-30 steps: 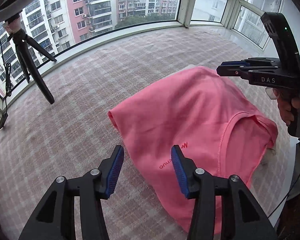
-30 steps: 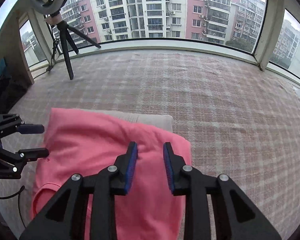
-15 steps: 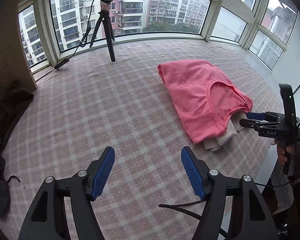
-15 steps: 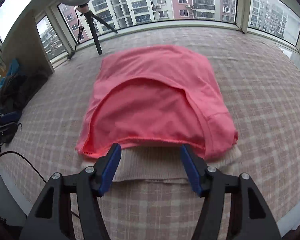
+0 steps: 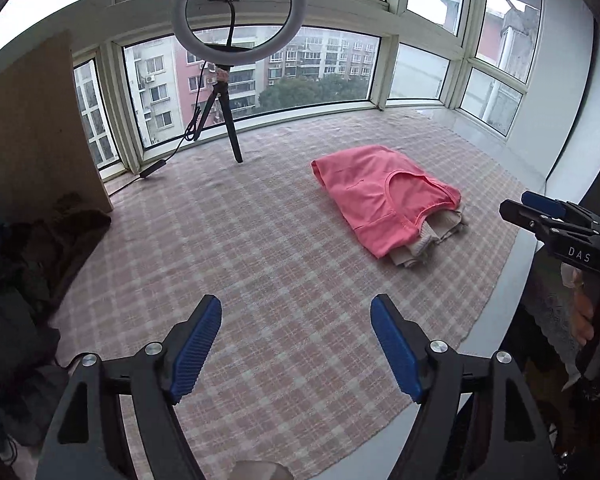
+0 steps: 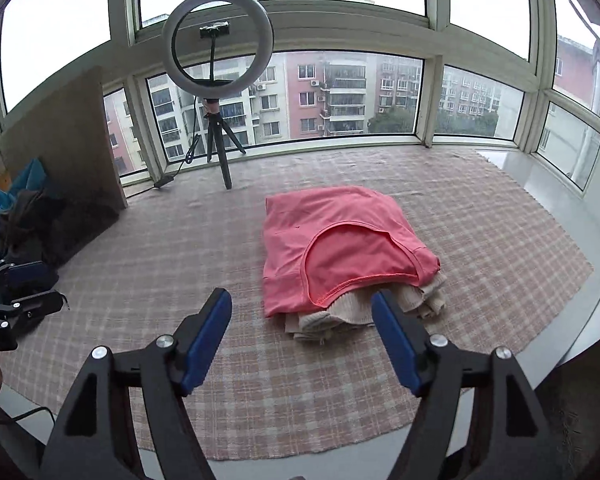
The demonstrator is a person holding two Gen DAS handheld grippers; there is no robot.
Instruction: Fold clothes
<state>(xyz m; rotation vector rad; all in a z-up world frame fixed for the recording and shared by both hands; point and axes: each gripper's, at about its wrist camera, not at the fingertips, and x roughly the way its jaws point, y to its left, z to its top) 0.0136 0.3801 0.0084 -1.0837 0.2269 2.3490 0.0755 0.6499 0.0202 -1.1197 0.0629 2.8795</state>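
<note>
Both black tools with blue ribbed pads, left tool (image 5: 296,346) and right tool (image 6: 302,338), hang spread wide and empty, clear of the cloth. Beyond them on the pink checked worktop (image 6: 480,240), the folded coral-pink shirt (image 6: 336,240) rests stacked on a folded beige knit garment (image 6: 352,306), neckline up. "DAS" marks the right tool's body; the shirt's small print is unreadable.

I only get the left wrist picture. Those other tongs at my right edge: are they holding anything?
Observer: No. The right tongs are wide open and empty, pointing at the pink top.
Operator: And that dark heap on my left, is that all there is?
Observer: No. Bright blue fabric is bunched behind the dark clothes, beside the leaning board.
</note>
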